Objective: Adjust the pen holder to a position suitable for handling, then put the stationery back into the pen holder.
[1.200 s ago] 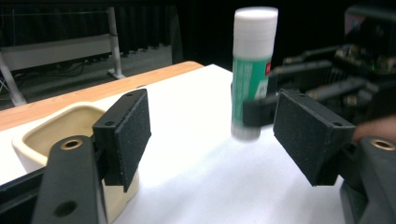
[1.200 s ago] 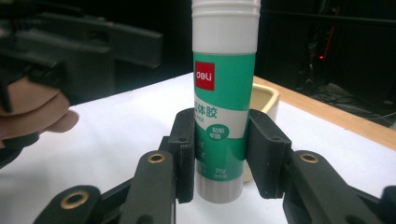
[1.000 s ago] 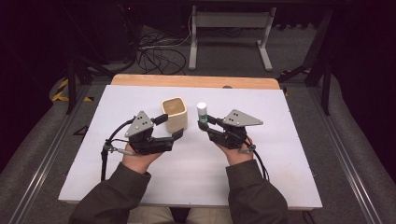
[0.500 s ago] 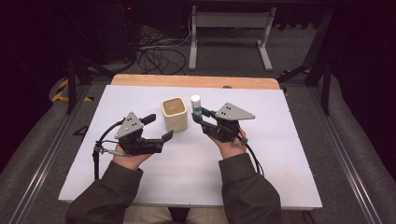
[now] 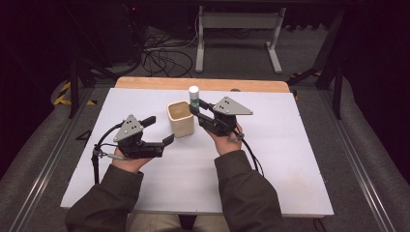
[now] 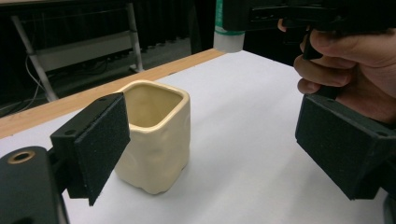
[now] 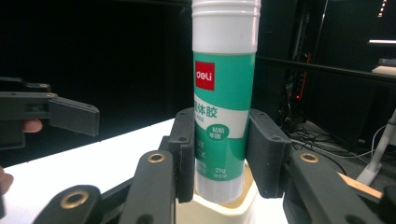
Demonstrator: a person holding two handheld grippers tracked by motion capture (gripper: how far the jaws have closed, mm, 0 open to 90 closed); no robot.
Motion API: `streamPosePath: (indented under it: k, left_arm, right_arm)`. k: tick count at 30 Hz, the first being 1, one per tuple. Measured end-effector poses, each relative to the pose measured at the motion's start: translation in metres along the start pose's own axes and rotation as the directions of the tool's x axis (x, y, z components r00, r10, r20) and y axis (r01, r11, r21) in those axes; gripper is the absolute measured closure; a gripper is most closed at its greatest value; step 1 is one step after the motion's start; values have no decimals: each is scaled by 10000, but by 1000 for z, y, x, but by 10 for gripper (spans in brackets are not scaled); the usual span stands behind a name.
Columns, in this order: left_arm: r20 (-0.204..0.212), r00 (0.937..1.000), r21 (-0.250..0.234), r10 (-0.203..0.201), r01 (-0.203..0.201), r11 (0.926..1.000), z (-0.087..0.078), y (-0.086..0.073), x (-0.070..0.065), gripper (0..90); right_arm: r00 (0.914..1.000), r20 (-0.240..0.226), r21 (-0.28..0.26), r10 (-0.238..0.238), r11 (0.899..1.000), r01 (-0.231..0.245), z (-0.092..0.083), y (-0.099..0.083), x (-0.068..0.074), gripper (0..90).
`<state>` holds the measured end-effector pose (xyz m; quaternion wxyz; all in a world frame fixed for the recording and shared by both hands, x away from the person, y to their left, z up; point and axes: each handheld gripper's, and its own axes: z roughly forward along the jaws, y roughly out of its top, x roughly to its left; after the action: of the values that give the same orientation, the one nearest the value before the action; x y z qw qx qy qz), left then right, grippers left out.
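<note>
Holding a green-and-white glue stick (image 7: pixel 225 100) upright, the right gripper (image 5: pixel 197 107) has its black pads clamped on the lower part of the tube, whose white cap points up. In the right gripper view the stick's bottom end hangs just above the rim of the cream cup (image 7: pixel 224 209), over its opening. The cup (image 5: pixel 180 118) stands on the white table (image 5: pixel 290 159), nearer the far edge than the near one and a little left of the middle, open side up. The left gripper (image 5: pixel 159 130) sits to the cup's left, toward the near edge, and its jaws have just been opening; they now stand wide apart with nothing between them. In the left gripper view the cup (image 6: pixel 156 135) shows beside the left pad, apart from it, and the glue stick (image 6: pixel 229 28) hangs above and behind the cup. A strip of bare wood (image 5: pixel 203 83) runs along the table's far edge.
</note>
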<state>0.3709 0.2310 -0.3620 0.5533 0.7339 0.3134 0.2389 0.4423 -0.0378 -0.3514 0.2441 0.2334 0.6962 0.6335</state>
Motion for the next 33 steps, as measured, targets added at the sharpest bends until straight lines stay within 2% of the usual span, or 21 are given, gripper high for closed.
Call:
streamPosePath:
  k: [7, 17, 25, 33]
  left_arm:
    - [-17, 9998, -9, -179, 179, 9998, -2, 0, 3, 112]
    - [-51, 9998, -111, -193, 192, 9998, -6, -2, 9, 105]
    - [-51, 9997, -216, -235, 234, 9995, -8, -2, 12, 99]
    - [-30, 9998, -319, -215, 214, 9993, -12, -2, 13, 105]
  right_arm:
    - [10000, 33, -47, -53, 10000, 53, 12, -2, -1, 658]
    - [9999, 111, -186, -23, 9998, 25, 27, -6, -6, 657]
    - [9996, 172, -109, -217, 9997, 219, 44, -11, -5, 656]
    - [9999, 164, -68, -29, 10000, 30, 61, -24, -3, 655]
